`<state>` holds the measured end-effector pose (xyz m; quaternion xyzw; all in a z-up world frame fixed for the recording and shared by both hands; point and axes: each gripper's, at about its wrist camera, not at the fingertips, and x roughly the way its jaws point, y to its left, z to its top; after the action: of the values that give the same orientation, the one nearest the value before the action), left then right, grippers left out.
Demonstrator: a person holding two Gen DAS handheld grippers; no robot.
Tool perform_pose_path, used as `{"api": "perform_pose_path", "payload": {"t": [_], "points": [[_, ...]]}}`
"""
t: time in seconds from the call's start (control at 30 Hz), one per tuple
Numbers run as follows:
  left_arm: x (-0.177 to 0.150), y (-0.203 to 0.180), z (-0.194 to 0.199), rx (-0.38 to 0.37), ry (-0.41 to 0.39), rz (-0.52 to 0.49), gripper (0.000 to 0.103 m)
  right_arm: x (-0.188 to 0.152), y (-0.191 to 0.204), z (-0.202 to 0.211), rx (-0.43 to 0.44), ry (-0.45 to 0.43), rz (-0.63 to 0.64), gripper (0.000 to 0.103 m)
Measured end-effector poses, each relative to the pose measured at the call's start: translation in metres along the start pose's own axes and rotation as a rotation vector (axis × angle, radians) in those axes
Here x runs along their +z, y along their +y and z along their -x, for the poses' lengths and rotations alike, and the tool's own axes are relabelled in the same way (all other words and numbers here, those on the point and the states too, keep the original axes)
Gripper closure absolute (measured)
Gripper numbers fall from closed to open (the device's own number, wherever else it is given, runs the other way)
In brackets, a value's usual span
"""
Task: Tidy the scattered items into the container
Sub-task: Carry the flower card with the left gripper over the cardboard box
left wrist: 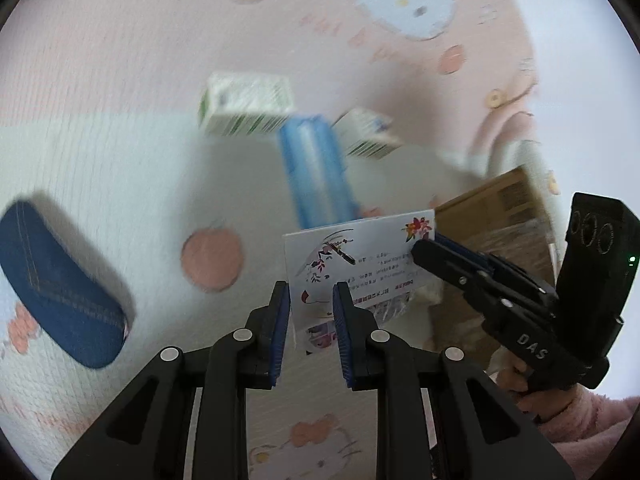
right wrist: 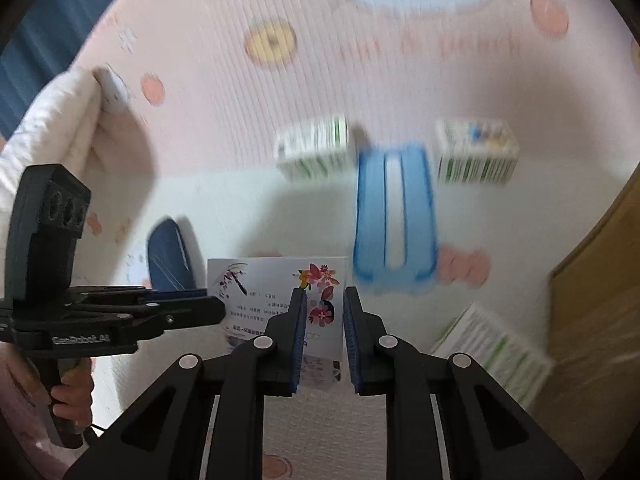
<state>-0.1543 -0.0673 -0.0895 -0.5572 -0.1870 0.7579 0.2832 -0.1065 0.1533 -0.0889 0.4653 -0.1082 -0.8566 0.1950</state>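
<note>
Both hand-held grippers, left & right, jaws narrowly parted, straddle flowered packet at 12 o'clock; grip uncertain.

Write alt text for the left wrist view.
Both grippers, left and right, hold a flowered white packet above a pink cartoon-print mat. Beyond lie a blue pack, two green-striped boxes, a denim case and a cardboard box.
</note>
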Motion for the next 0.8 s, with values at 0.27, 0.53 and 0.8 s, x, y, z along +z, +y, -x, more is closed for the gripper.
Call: {"api": "perform_pose_path", "payload": {"t": [0.27,0.53,0.8], "points": [[0.028,-0.068,0.029,-0.085,-0.096,-0.100,0.079,0.025,-0.003,0.088,-0.094,-0.164,0.039,0.087],[0.041,-0.162,0.022,-0.192,-0.118,-0.228,0.079,0.030,-0.050,0.169,-0.187,-0.265,-0.036,0.087],[0.036,-0.250,-0.021,-0.251,-0.024,-0.362,0.079,0.003,-0.122,0.219,-0.247,-0.256,-0.176,0.087]]}}
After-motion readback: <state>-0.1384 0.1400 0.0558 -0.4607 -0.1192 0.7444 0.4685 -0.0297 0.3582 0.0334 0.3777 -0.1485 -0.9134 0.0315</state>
